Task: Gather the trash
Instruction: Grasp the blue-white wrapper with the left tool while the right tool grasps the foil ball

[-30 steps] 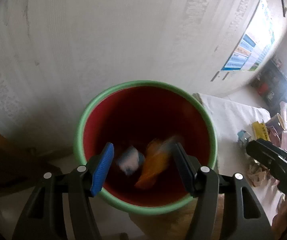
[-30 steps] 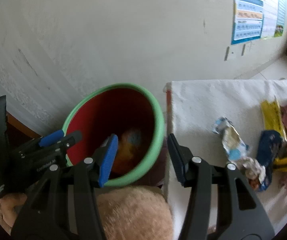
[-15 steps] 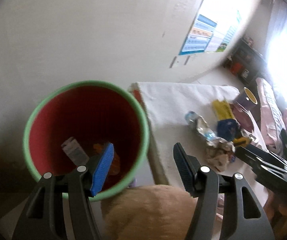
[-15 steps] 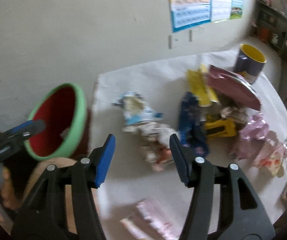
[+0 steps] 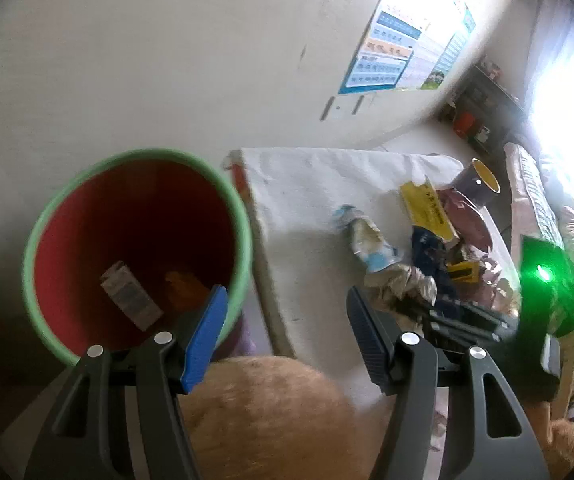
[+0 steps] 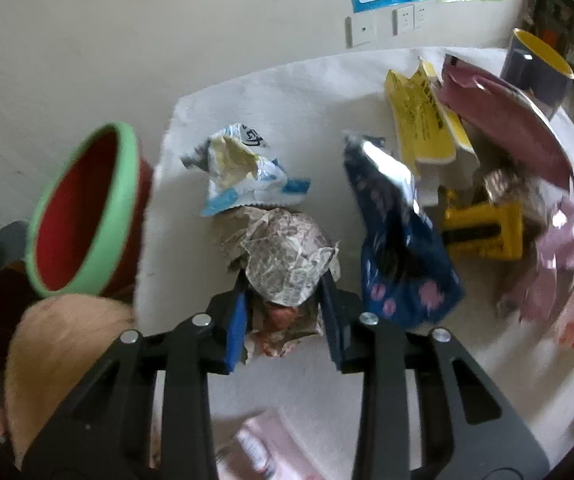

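A red bin with a green rim [image 5: 135, 240] stands left of the white-covered table [image 5: 307, 208]; it also shows in the right wrist view [image 6: 83, 208]. A small box and an orange wrapper lie inside the bin. My left gripper [image 5: 283, 320] is open and empty, above the gap between bin and table. My right gripper [image 6: 285, 312] has its jaws around a crumpled newspaper ball [image 6: 287, 256] on the table, pads close against its sides. A blue-white wrapper [image 6: 243, 172] and a dark blue bag [image 6: 399, 248] lie beside the ball.
More trash lies at the right: a yellow packet [image 6: 419, 116], a maroon bag [image 6: 499, 112], a yellow box [image 6: 483, 232], pink wrappers [image 6: 559, 248]. A purple mug [image 6: 535, 68] stands at the back. An orange plush thing [image 5: 263, 412] sits below the bin.
My left gripper swung right, away from over the bin. My right gripper moved from the bin to the table and closed in around the newspaper ball.
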`<action>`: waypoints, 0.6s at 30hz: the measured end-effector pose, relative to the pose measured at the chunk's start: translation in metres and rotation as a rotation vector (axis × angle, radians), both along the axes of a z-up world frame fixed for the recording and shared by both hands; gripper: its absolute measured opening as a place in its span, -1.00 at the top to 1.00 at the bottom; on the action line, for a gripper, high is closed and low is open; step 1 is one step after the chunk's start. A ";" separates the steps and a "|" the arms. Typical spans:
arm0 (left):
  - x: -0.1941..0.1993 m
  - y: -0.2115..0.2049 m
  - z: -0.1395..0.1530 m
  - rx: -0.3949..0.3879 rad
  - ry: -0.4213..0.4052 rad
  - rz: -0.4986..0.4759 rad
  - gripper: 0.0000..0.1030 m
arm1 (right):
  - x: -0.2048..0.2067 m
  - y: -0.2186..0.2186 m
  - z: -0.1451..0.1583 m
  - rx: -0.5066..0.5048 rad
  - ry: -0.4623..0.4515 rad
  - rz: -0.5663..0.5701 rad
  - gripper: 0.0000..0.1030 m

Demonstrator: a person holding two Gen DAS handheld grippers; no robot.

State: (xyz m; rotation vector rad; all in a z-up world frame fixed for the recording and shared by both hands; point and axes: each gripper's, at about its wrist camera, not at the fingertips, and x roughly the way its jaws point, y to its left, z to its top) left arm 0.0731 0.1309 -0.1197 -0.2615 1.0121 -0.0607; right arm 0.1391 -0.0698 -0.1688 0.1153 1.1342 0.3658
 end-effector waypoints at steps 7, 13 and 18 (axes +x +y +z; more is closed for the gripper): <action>0.038 -0.042 -0.023 -0.088 0.076 -0.042 -0.13 | -0.063 -0.043 0.028 0.036 -0.079 -0.105 0.37; 0.074 -0.074 -0.049 -0.003 0.117 0.008 -0.12 | -0.090 -0.079 0.032 0.015 -0.105 -0.222 0.37; 0.096 -0.076 -0.072 0.010 0.174 0.102 -0.12 | -0.094 -0.098 0.031 0.037 -0.104 -0.266 0.37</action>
